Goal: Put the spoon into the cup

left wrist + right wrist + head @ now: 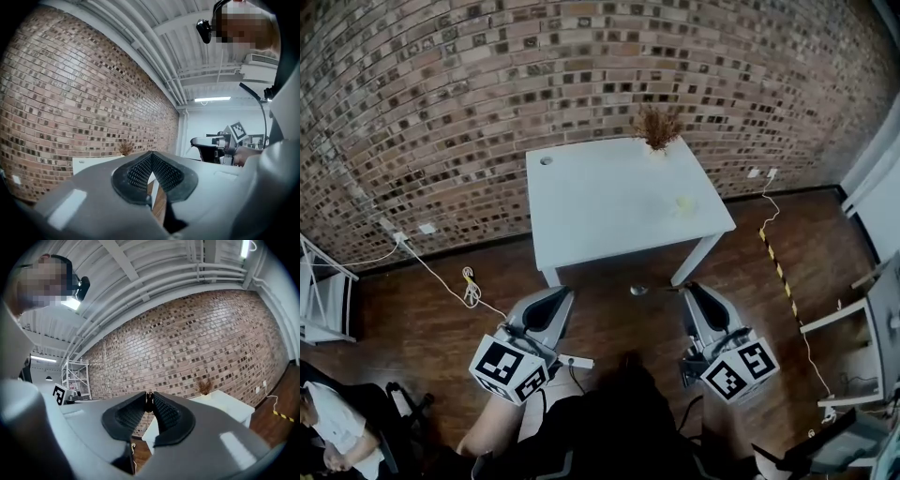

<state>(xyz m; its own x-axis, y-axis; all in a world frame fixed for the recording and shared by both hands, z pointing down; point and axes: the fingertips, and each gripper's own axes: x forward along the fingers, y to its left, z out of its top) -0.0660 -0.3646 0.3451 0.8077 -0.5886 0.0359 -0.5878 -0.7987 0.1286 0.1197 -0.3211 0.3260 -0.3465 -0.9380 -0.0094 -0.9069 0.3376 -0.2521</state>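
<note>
White rectangular table (609, 202) upper centre. Below it, lower left, left gripper (563, 292) with jaws pressed together, empty; lower right, right gripper (688, 287) nipping a thin metal spoon (639, 291), bowl jutting left, handle mostly hidden. Small pale cup (685, 203), faint, near table's right edge, well apart.

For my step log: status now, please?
Left gripper shut, empty. Right gripper clamps small metal spoon. Pale cup on white table ahead, no obstacle seen.

cup (685, 203) — pale, too small to tell | spoon (149, 404) — mostly hidden inside right tool (149, 394)
</note>
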